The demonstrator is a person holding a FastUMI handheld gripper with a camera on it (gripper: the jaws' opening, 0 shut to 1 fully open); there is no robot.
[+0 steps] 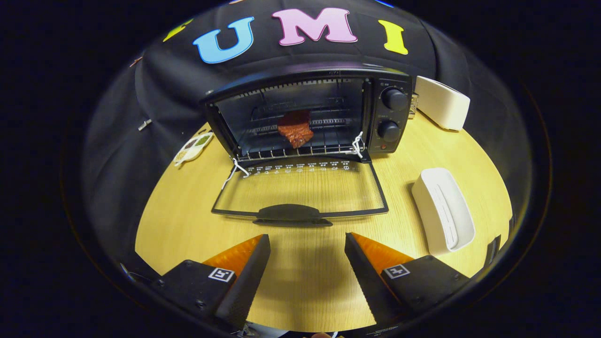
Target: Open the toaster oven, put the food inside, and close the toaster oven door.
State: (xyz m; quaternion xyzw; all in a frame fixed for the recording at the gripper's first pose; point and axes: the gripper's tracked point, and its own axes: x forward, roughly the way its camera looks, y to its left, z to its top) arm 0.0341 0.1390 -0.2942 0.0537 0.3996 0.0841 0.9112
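A black toaster oven [328, 80] stands at the back of the wooden table, beyond my fingers. Its glass door [300, 188] lies folded down flat toward me, with the dark handle [291, 213] at its near edge. A reddish-brown piece of food [295, 130] rests on the wire rack inside the oven. My gripper [307, 246] hovers above the table just short of the door handle. It is open and nothing sits between its fingers.
A white oblong device [443, 209] lies on the table to the right of the door. Another white box [442, 102] stands beside the oven's right wall. A small sectioned dish [192, 148] sits left of the oven. Two knobs [393, 99] occupy the oven's right panel.
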